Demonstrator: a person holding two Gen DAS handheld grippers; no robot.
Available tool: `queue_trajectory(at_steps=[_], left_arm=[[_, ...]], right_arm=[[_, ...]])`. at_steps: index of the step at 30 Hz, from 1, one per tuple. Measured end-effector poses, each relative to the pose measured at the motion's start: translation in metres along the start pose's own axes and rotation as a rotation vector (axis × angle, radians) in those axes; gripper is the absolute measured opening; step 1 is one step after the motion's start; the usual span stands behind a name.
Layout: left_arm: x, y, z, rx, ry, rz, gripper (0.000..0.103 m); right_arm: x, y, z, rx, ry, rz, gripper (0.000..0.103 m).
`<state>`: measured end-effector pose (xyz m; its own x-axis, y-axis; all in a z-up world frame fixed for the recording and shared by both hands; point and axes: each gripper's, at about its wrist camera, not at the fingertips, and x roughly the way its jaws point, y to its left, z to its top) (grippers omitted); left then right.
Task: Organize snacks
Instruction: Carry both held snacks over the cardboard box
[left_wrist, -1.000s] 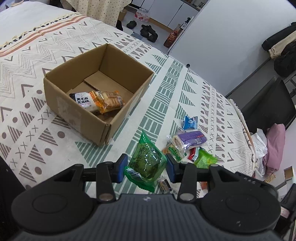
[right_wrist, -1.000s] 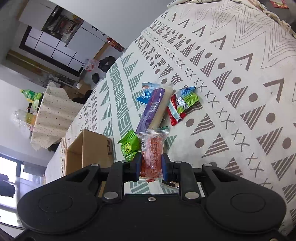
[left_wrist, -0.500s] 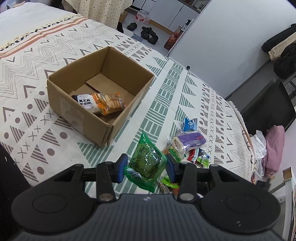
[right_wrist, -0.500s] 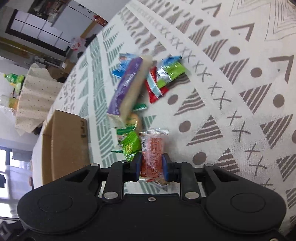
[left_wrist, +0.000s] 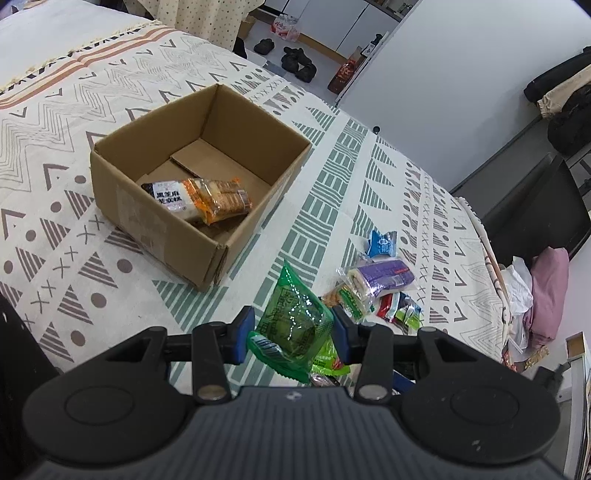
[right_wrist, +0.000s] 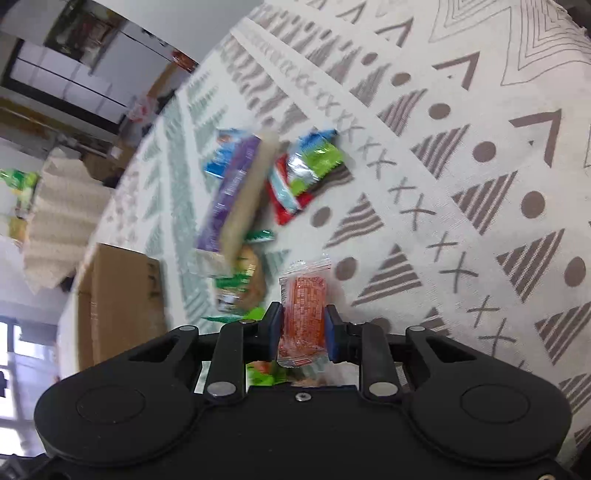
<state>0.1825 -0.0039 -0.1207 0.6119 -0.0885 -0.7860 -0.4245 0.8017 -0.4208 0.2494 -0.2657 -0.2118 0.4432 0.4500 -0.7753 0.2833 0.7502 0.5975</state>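
Note:
My left gripper (left_wrist: 291, 332) is shut on a green snack packet (left_wrist: 295, 321), held above the patterned cloth just right of the open cardboard box (left_wrist: 147, 221). One orange and white cracker packet (left_wrist: 199, 197) lies inside the box. My right gripper (right_wrist: 303, 328) is shut on a small orange-red packet (right_wrist: 303, 310), low over the cloth. Beyond it lies the loose pile: a long purple packet (right_wrist: 232, 192), a blue packet (right_wrist: 221, 155), and red and green sachets (right_wrist: 306, 170). The box's corner (right_wrist: 122, 295) shows at the left of the right wrist view.
The pile also shows in the left wrist view, with the purple packet (left_wrist: 384, 280) and the blue packet (left_wrist: 382, 243) right of my fingers. The bed edge drops off at the right, beside a black chair (left_wrist: 535, 214) and pink cloth (left_wrist: 550, 291).
My right gripper has sunk toward the cloth with the orange-red packet still in it, and the pile looms closer. The left gripper and its green packet have stayed put.

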Motion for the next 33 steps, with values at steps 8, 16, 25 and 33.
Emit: queue_trajectory(at_steps=[8,16,25,33], left_arm=[[-0.002,0.01,0.014,-0.002,-0.017,0.014,0.043],[0.0,0.024,0.036,-0.006,-0.04,0.044,0.043],[0.0,0.042,0.07,-0.03,-0.087,0.079,0.043],[0.009,0.061,0.096,-0.051,-0.106,0.108,0.043]], right_arm=[[-0.014,0.028,-0.001,-0.1,-0.037,0.123,0.023],[-0.008,0.07,-0.012,-0.222,-0.062,0.244,0.023],[0.006,0.118,-0.03,-0.347,-0.068,0.37,0.022],[0.009,0.145,-0.034,-0.378,-0.08,0.471,0.022]])
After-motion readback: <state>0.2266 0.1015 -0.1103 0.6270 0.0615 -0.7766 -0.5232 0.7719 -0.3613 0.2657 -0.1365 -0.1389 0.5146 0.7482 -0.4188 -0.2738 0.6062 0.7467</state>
